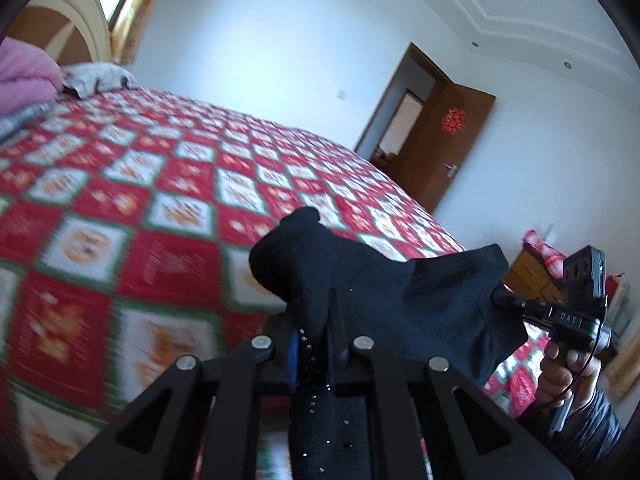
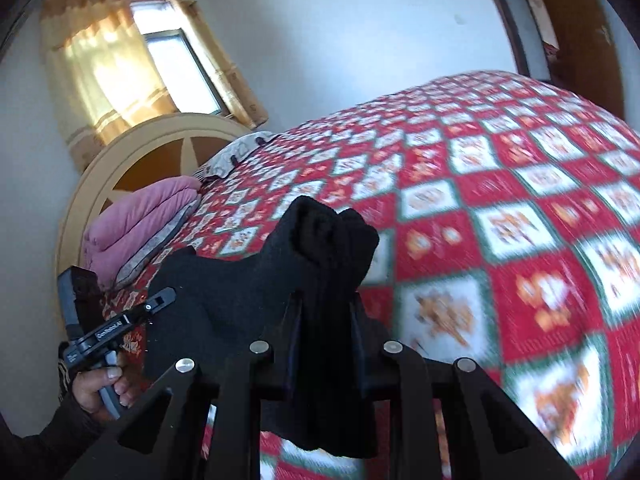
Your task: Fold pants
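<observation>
Black pants (image 1: 360, 276) hang lifted above the bed, stretched between both grippers. My left gripper (image 1: 326, 300) is shut on one bunched end of the dark cloth, and the cloth runs to the right toward the other tool. In the right wrist view my right gripper (image 2: 325, 300) is shut on a thick fold of the pants (image 2: 316, 248), which drape down between the fingers. The left gripper (image 2: 170, 294) shows at the left of the right wrist view, held by a hand (image 2: 100, 384). The right gripper (image 1: 500, 296) shows at the right of the left wrist view.
A red, white and green checked quilt (image 1: 160, 208) covers the bed below. A folded pink blanket (image 2: 140, 220) and a pillow (image 1: 96, 78) lie by the round headboard (image 2: 132, 160). A brown door (image 1: 440, 148) stands open, and a curtained window (image 2: 132, 64) is behind the headboard.
</observation>
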